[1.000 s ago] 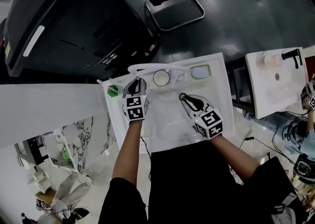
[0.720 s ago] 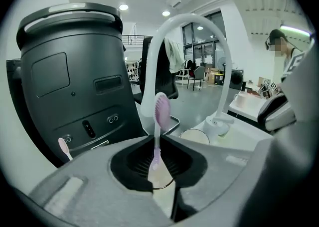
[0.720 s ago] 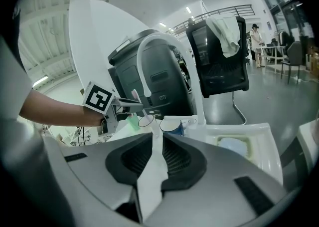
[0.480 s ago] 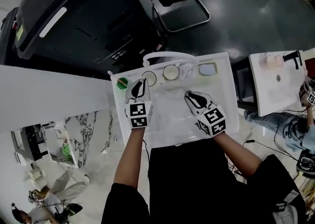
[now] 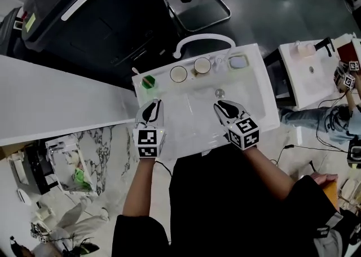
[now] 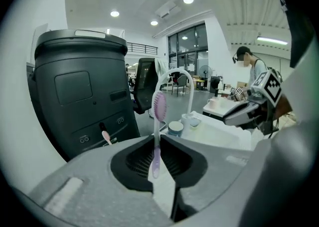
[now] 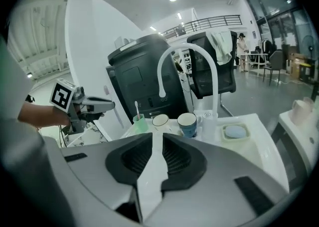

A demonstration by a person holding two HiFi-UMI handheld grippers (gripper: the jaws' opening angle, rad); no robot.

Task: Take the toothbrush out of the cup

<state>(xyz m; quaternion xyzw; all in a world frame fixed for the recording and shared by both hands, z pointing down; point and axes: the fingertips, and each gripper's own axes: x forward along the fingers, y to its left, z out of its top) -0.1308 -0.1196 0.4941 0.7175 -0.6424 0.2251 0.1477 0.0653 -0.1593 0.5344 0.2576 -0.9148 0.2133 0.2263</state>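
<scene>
Left gripper view shows the left claw (image 6: 157, 146) clamped on the purple toothbrush (image 6: 159, 109), which stands upright, bristles up. It is clear of the cup (image 5: 178, 73), ahead at the back of the sink (image 5: 256, 75). The right claw (image 7: 156, 143) is narrowly parted and empty.

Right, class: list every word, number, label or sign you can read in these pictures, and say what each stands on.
No readable words or numbers anywhere.
Pale label on the black machine: too small to read.
Marker cubes on the left gripper and right gripper: black-and-white square patterns, no letters or digits.
</scene>
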